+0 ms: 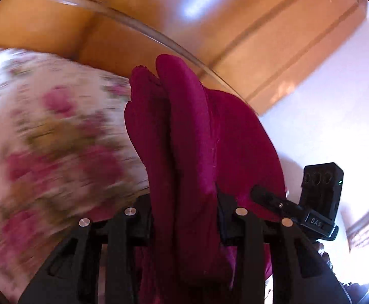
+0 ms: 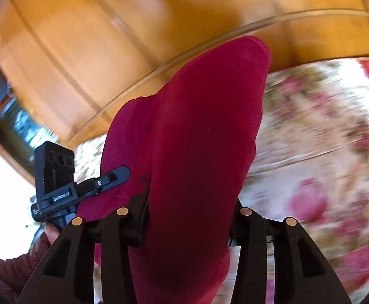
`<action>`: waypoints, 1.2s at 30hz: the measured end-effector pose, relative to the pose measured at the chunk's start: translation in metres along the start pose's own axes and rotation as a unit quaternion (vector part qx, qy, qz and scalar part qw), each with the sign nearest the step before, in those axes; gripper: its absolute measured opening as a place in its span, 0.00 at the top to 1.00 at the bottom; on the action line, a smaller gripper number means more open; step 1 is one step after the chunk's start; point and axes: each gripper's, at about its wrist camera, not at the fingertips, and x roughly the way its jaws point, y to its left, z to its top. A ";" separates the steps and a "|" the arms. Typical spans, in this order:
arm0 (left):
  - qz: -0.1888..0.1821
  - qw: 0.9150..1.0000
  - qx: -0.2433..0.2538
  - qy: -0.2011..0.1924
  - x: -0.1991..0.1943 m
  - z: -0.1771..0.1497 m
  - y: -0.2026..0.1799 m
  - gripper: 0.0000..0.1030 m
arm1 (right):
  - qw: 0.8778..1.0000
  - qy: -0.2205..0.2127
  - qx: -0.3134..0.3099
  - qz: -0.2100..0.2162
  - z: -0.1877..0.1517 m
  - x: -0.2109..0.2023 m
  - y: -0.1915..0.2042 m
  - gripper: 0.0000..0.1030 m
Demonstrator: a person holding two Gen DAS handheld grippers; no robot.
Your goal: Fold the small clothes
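Pinching the magenta garment point(image 1: 184, 131) between them, left gripper point(image 1: 184, 217) and right gripper point(image 2: 189, 217) lift it off the floral bedspread point(image 2: 323, 131) — likely to straighten it for folding.

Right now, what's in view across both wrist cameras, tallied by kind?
Magenta garment, gripped at both ends: 1
Handheld grippers: 2, left gripper and right gripper
Floral bedsheet: 1
Wooden cabinet: 1
Total: 5
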 end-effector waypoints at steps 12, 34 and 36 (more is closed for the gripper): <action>0.094 0.984 0.092 0.122 0.170 0.015 -0.073 0.62 | 0.988 0.010 0.100 -0.115 -0.003 -0.028 -0.159 0.47; 0.243 0.956 0.157 0.043 0.152 -0.015 -0.101 0.53 | 0.959 -0.027 -0.028 -0.280 -0.048 -0.037 -0.076 0.45; 0.246 0.955 0.160 0.038 0.150 -0.017 -0.102 0.53 | 0.957 -0.027 -0.029 -0.288 -0.047 -0.035 -0.075 0.45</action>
